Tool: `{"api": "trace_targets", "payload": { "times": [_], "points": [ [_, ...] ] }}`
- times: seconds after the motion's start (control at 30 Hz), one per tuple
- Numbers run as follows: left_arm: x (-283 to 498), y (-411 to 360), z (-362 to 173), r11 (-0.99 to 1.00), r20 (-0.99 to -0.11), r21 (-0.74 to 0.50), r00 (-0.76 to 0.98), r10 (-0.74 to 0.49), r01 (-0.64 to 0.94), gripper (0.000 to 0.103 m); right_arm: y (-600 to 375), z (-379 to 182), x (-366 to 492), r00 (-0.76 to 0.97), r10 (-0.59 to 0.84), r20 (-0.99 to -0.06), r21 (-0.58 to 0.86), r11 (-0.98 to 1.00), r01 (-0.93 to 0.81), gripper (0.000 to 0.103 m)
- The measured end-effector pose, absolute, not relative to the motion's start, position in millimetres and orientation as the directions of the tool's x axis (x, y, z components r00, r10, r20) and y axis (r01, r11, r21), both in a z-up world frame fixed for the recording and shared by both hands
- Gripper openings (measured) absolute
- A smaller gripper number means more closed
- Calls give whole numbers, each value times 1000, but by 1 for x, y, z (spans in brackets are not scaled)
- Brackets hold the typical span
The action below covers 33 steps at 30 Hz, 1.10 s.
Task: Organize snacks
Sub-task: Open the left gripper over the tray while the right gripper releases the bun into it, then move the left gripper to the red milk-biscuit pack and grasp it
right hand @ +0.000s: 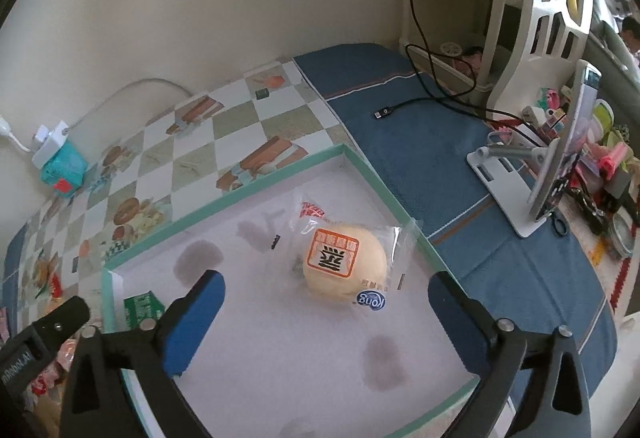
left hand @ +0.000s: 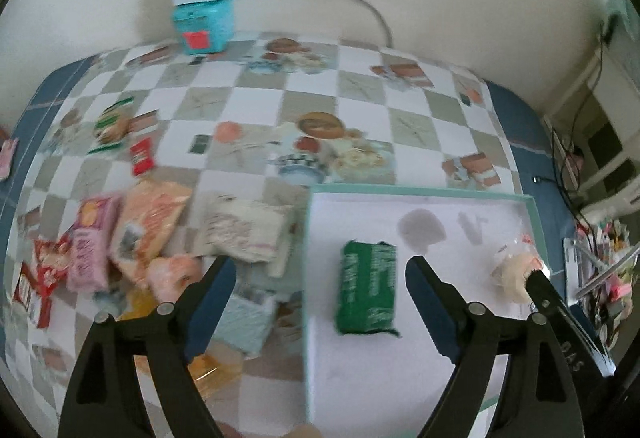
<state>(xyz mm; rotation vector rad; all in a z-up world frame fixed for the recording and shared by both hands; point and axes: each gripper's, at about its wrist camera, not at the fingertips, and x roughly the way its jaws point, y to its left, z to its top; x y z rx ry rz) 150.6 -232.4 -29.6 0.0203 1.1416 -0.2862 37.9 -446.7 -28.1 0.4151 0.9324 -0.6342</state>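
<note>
Meanwhile, both claws [left hand: 320, 270] [right hand: 326, 292] agape over tray [right hand: 224, 198]; blurry, perhaps wrapped, snack heap [left hand: 160, 238] leftward.

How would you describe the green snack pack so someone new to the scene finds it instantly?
Start at the shallow white tray with the mint-green rim on the checkered tablecloth. Inside it, near its left wall, lies the green snack pack, a small rectangular packet with white print. Its only tray-mate is a round pale bun in clear wrap, so its solid green colour and blocky shape single it out.
</note>
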Motion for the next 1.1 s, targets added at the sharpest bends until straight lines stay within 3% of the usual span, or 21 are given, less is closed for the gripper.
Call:
{"api": "trace_targets", "payload": {
  "times": [0.3,0.4,0.47,0.67,0.87,1.1],
  "points": [
    [130,-168,-11,981,-879,-120,442,-177,156,88,-398,0,20,506,-283,-815,105,786,609,103],
    [123,-141,-1,985,-864,-122,475,-166,122,98,-375,12,20,528,-293,-797,83,813,576,103],
    [119,-123,7,988,-850,-118,505,-150,95,99,-362,18,19,546,-284,-788,94,821,564,103],
    [111,-74,21,993,-827,-113,554,-101,12,99,-322,15,22,585,-142,-798,204,850,486,103],
    [109,-22,22,986,-828,-152,554,-91,-64,99,-268,10,37,578,-76,-812,200,895,398,103],
    [110,56,17,961,-836,-101,546,59,-258,99,-219,5,54,570,-34,-821,179,932,314,103]
  ]
}}
